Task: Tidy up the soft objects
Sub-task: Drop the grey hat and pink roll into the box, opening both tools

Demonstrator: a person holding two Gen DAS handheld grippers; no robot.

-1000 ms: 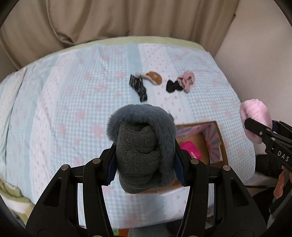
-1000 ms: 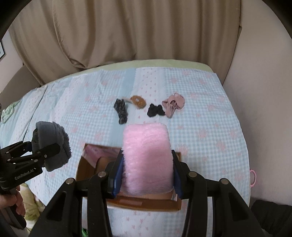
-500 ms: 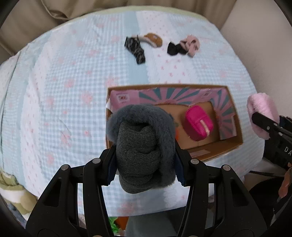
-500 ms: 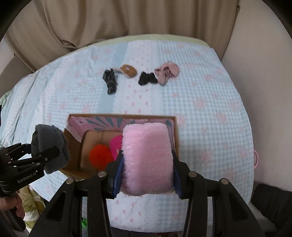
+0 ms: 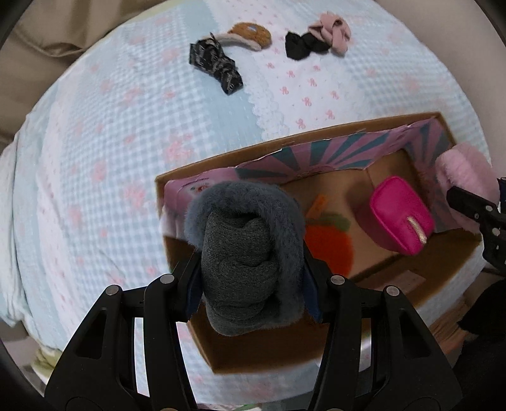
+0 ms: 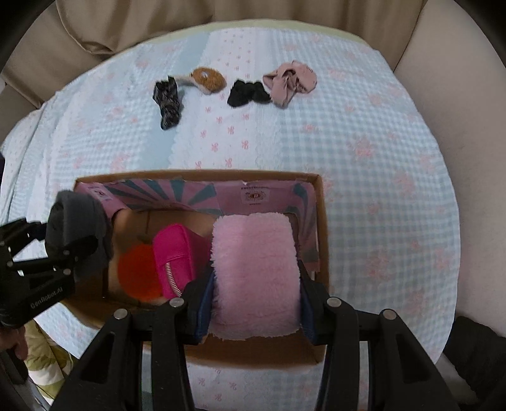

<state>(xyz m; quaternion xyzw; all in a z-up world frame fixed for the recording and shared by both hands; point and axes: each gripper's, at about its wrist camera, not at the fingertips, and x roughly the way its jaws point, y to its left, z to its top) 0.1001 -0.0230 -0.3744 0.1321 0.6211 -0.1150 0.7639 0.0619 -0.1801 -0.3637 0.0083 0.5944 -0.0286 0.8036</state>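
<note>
My left gripper is shut on a grey furry rolled item and holds it over the left end of an open cardboard box. My right gripper is shut on a pink fluffy item over the box's right end. Inside the box lie a magenta zip pouch and an orange plush fruit. The left gripper with the grey item also shows in the right wrist view, and the pink item shows in the left wrist view.
Beyond the box on the blue-and-pink bedspread lie a dark patterned cloth, a brown round plush, a black cloth and a dusty pink cloth. A beige curtain hangs behind the bed.
Both grippers have moved down and forward over the box, each still holding its item. The box now fills more of both views.
</note>
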